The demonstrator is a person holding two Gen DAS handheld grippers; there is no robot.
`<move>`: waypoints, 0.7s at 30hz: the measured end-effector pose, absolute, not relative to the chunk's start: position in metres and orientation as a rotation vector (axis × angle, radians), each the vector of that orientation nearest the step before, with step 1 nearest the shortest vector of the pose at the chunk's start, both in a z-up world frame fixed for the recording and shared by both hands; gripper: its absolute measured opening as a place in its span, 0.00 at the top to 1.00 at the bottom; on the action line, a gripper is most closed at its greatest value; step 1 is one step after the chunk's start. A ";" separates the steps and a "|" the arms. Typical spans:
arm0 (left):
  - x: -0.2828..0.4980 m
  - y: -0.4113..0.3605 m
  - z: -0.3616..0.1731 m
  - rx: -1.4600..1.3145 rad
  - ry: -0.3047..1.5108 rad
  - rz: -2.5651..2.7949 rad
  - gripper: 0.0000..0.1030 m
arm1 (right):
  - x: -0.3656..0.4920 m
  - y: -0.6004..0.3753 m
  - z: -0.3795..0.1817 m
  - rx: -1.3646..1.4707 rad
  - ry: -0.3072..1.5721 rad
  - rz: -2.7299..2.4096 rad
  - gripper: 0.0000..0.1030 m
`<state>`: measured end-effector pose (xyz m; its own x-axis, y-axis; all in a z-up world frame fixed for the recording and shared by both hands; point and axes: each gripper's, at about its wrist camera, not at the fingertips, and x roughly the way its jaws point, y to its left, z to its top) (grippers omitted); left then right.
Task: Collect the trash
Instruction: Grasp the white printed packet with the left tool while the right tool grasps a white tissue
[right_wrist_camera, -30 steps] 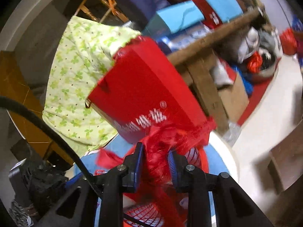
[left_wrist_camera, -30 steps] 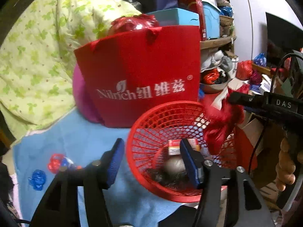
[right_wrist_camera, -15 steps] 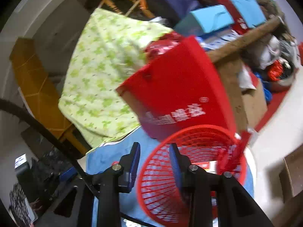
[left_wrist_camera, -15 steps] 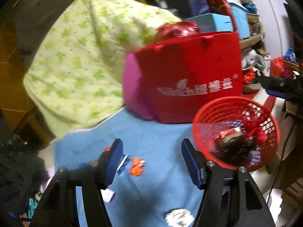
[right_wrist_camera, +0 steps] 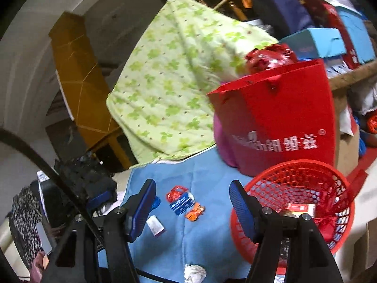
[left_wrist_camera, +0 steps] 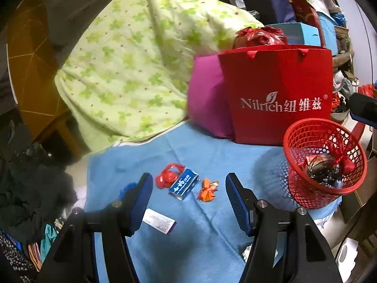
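A red mesh basket [left_wrist_camera: 304,184] [right_wrist_camera: 266,188] stands at the right edge of a blue cloth [left_wrist_camera: 212,151] and holds dark trash and a red plastic bag. On the cloth lie a red wrapper [left_wrist_camera: 167,175] [right_wrist_camera: 175,191], a blue packet [left_wrist_camera: 184,184] [right_wrist_camera: 182,202], an orange wrapper [left_wrist_camera: 207,189] [right_wrist_camera: 195,212], a white box [left_wrist_camera: 159,221] [right_wrist_camera: 155,225] and a white crumpled paper [right_wrist_camera: 194,272]. My left gripper [left_wrist_camera: 186,200] is open and empty above the packets. My right gripper [right_wrist_camera: 193,212] is open and empty, left of the basket.
A red Nilrich paper bag [left_wrist_camera: 278,94] [right_wrist_camera: 278,122] and a magenta bag [left_wrist_camera: 207,99] stand behind the basket. A green flowered quilt [left_wrist_camera: 132,66] hangs at the back. Dark clutter [left_wrist_camera: 30,184] lies to the left. Shelves with boxes [right_wrist_camera: 329,40] are at the right.
The right gripper opened and dropped the red plastic bag into the basket. Both grippers swung left, bringing the scattered wrappers on the cloth into view.
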<state>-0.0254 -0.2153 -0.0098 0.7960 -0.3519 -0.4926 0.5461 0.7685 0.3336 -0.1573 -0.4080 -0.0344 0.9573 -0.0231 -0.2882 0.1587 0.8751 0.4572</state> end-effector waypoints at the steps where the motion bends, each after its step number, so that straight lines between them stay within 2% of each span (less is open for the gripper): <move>1: -0.024 -0.212 -0.010 0.480 0.426 -0.502 0.37 | -0.155 -0.403 -0.035 0.488 0.290 -0.086 0.33; 13: 0.021 -0.158 -0.043 0.426 0.534 -0.411 0.37 | -0.117 -0.336 -0.075 0.399 0.487 0.064 0.35; 17: 0.064 -0.115 -0.078 0.397 0.647 -0.306 0.37 | -0.095 -0.320 -0.115 0.395 0.613 0.099 0.35; 21: 0.104 -0.076 -0.113 0.333 0.787 -0.228 0.37 | -0.063 -0.317 -0.178 0.409 0.795 0.054 0.41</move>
<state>0.1035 -0.0757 -0.1131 0.6860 -0.0762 -0.7236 0.3218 0.9237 0.2079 -0.0625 -0.3170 -0.1776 0.7035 0.1991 -0.6822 0.1049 0.9203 0.3768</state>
